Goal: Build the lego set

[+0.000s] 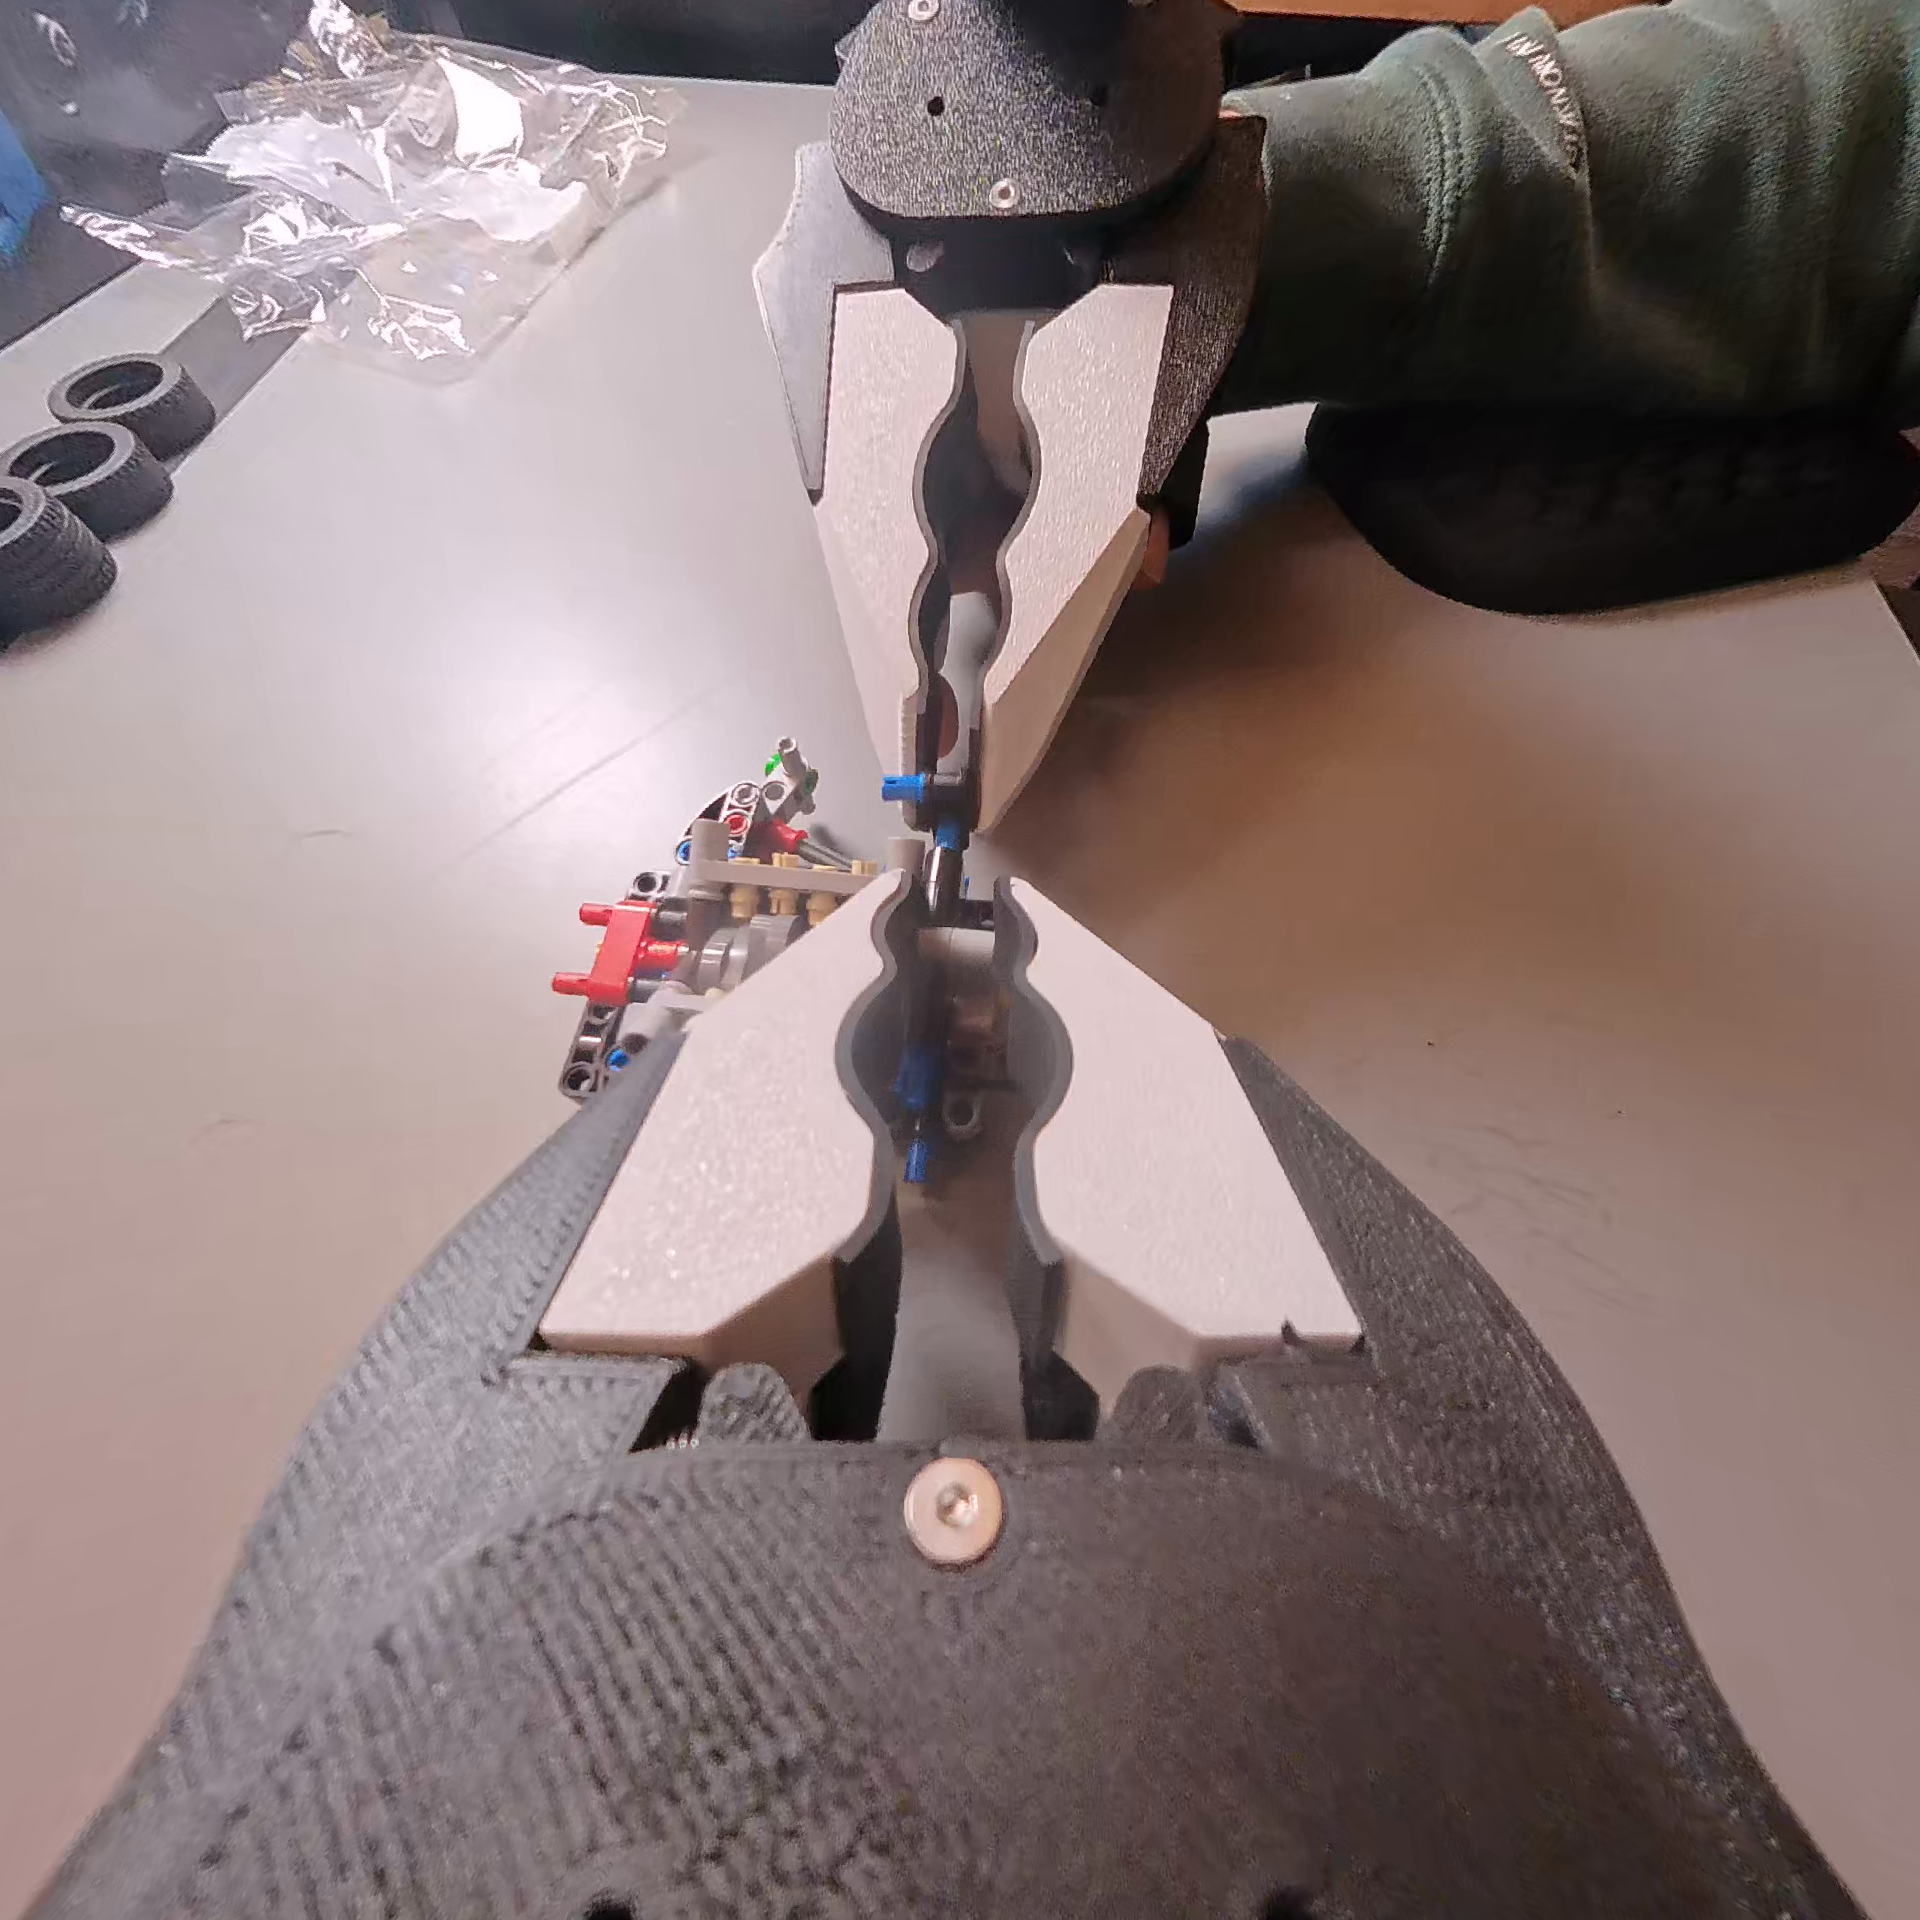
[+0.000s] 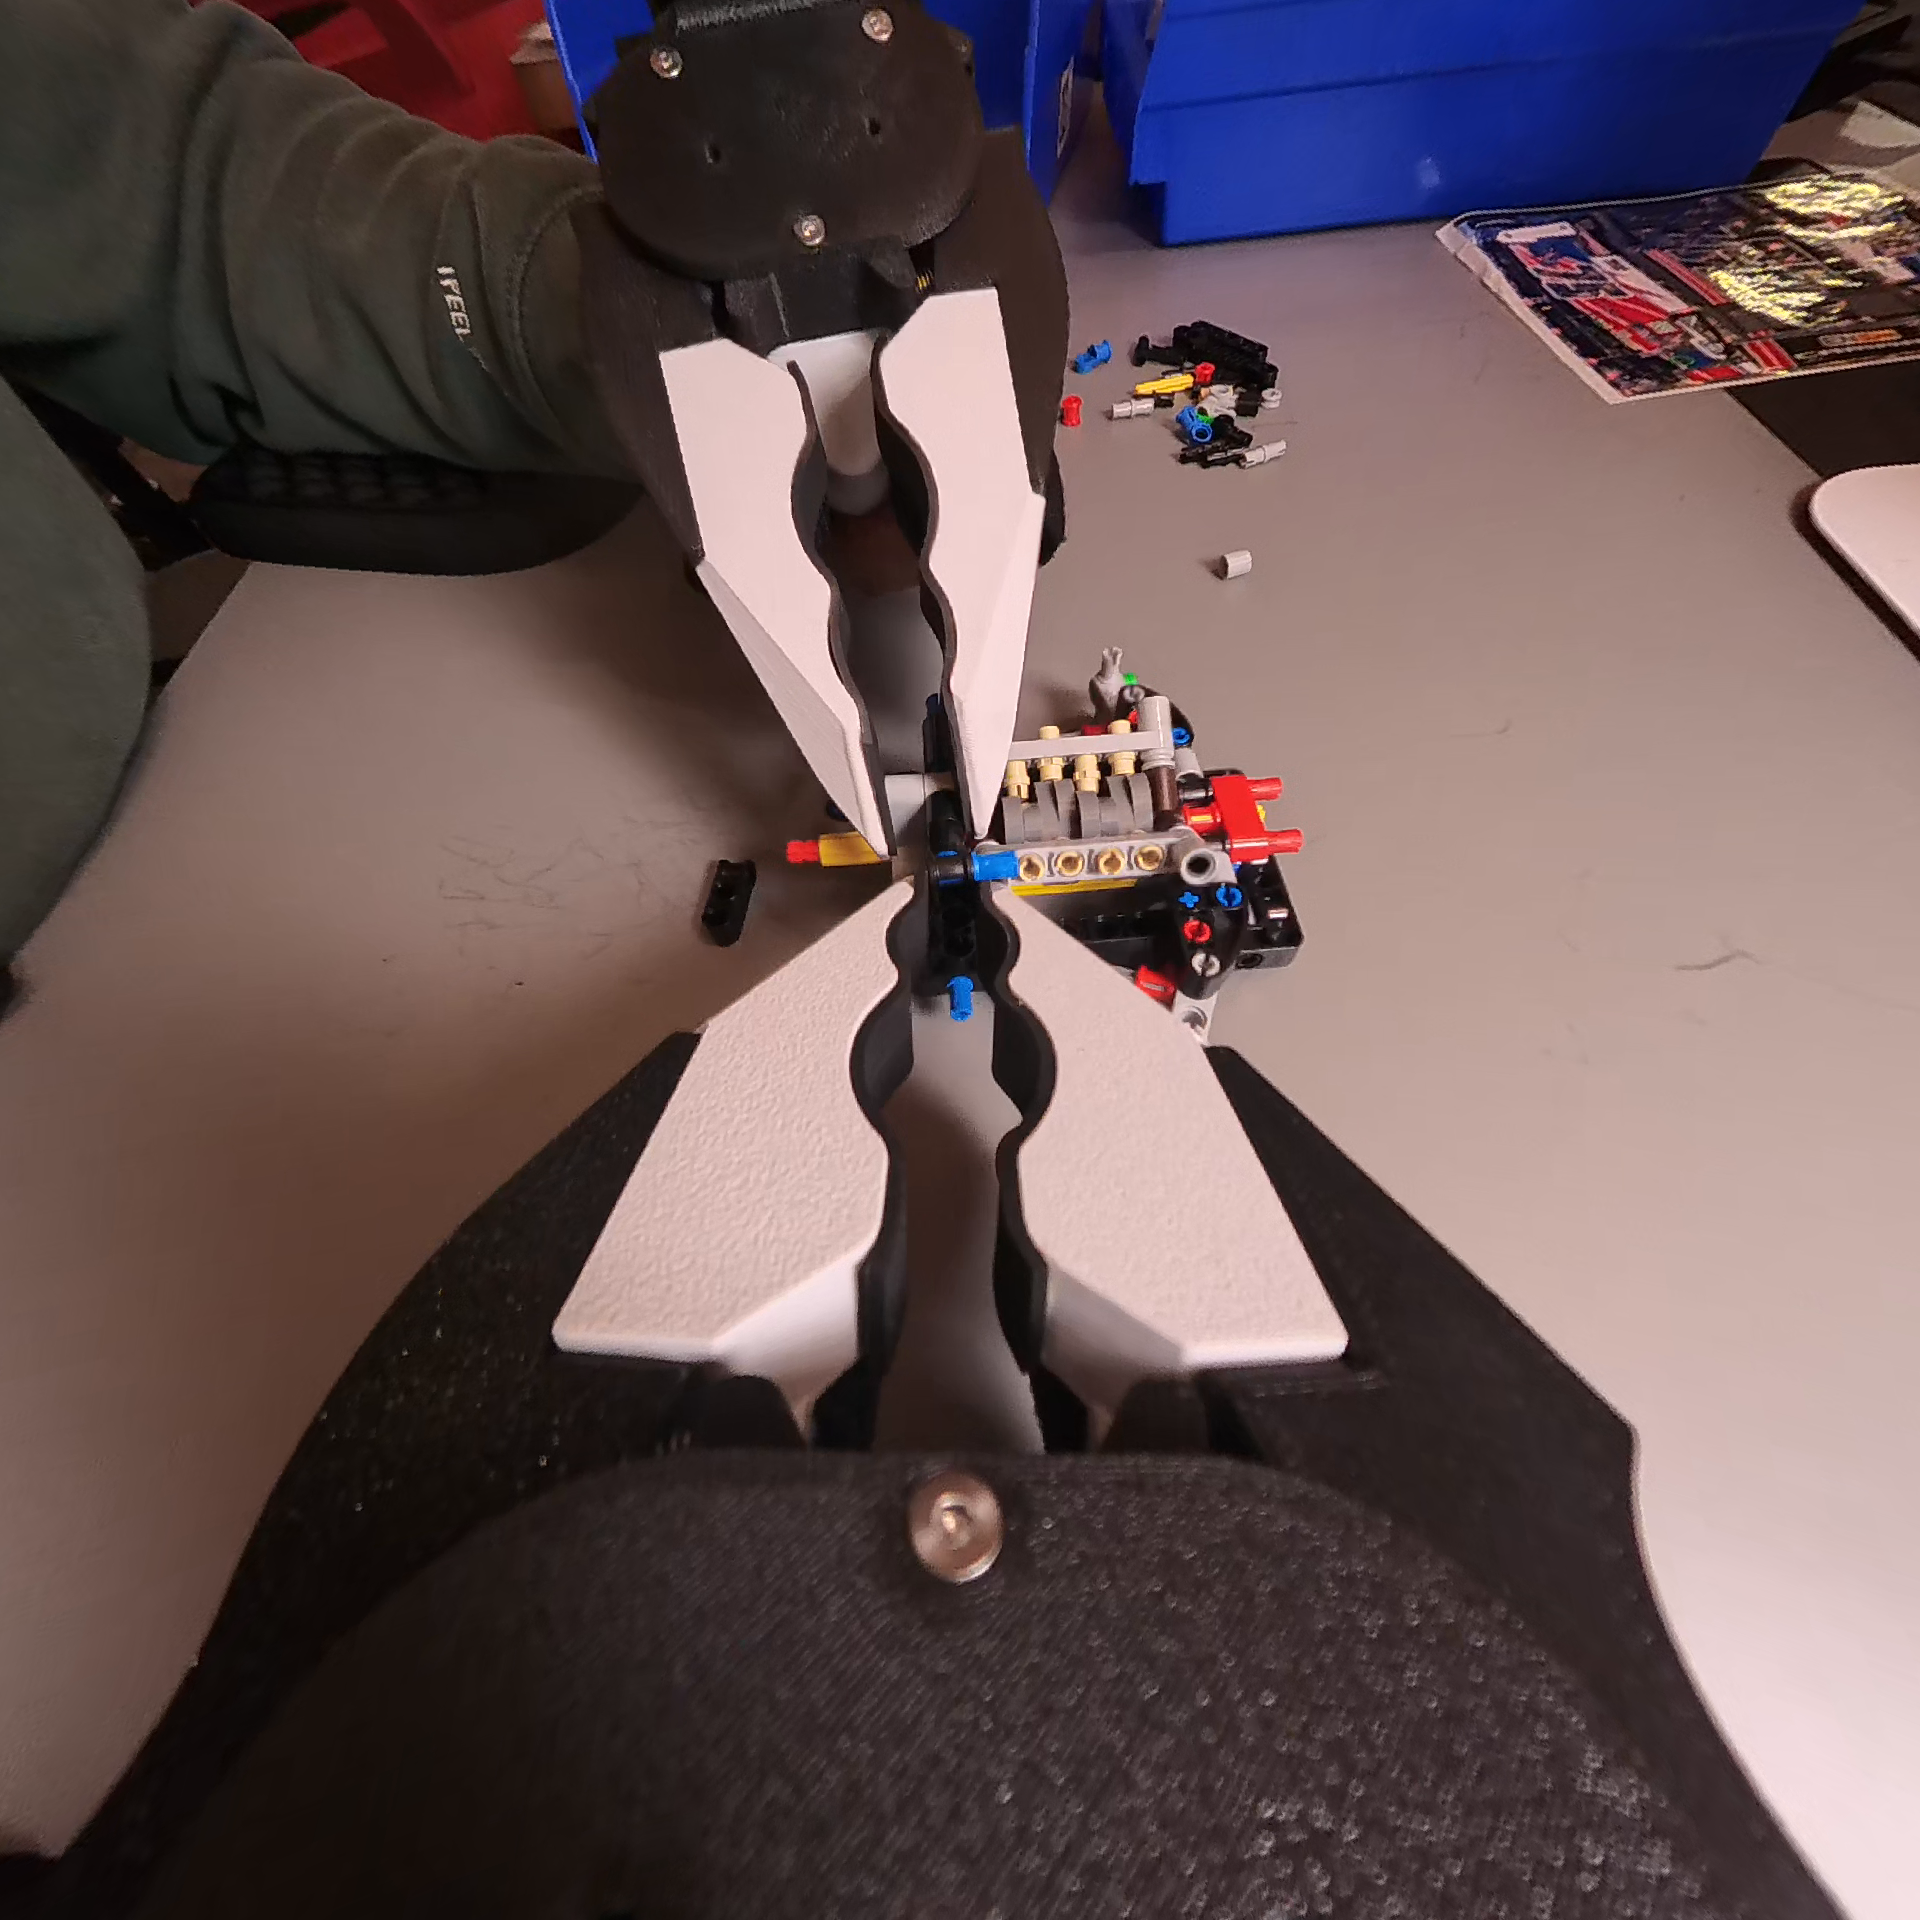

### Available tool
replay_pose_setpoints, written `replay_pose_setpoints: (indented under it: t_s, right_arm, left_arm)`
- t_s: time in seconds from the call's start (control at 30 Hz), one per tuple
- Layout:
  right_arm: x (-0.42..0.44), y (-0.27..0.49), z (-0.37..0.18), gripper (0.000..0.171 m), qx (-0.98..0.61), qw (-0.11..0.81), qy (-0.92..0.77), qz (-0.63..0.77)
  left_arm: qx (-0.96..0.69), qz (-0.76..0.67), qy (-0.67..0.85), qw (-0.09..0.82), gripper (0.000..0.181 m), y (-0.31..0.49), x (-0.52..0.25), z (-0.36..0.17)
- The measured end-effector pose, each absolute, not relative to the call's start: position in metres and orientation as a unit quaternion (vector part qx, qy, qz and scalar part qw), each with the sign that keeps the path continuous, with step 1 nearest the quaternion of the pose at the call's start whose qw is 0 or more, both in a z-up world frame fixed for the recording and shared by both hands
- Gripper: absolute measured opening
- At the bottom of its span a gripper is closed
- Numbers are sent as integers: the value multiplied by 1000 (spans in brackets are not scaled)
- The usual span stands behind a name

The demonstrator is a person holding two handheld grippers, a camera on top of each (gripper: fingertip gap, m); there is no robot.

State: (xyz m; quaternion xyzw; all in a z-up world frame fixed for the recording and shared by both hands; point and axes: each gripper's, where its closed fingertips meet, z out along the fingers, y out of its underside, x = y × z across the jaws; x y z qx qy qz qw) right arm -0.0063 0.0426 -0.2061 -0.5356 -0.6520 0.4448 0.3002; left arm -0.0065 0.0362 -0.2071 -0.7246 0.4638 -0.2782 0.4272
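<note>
Left gripper (image 1: 951, 894) pinches the part-built model's (image 2: 1132, 842) end on the table (image 2: 1558, 1039); right gripper (image 2: 956, 904) meets it tip-to-tip, gripping a small black beam (image 2: 951, 914) with blue pins. Light, rigid, probably pops apart if twisted; hold by the frame, not pins.

A pale grey table (image 2: 1558, 935) carries everything. Near its middle sits the partly built lego model (image 2: 1143, 852), grey and black with tan pins and a red piece at one end. Just beside it lies a short black beam (image 2: 727, 900). Farther back is a scatter of loose pieces (image 2: 1205, 400), and a single grey connector (image 2: 1233, 564) lies apart from them. Blue bins (image 2: 1455, 125) stand at the far edge, with an instruction booklet (image 2: 1704, 270) beside them. Three black tyres (image 1: 83, 468) and crumpled clear plastic bags (image 1: 384, 208) lie along another side.
</note>
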Motion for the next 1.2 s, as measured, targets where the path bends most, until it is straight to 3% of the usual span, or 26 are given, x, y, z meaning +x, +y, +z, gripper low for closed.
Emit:
replay_pose_setpoints:
  t_s: [0.4,0.63,0.87,1.1,1.2]
  right_arm:
    - [-6,46,-195,6,-540,306,-621,479]
    - [-6,45,-184,6,-538,297,-587,527]
    - [-5,46,-187,7,-546,297,-590,515]
    - [-1,46,-187,7,-547,303,-600,499]
    - [-1,47,-185,7,-546,305,-600,499]
  left_arm:
    - [-719,-324,424,446,11,40,-6,-194]
    - [-708,-391,370,457,0,44,-9,-175]
    - [-709,-333,407,469,1,48,-24,-179]
    - [-696,-338,468,427,51,41,-55,-192]
    - [-703,-318,506,387,52,36,-48,-213]
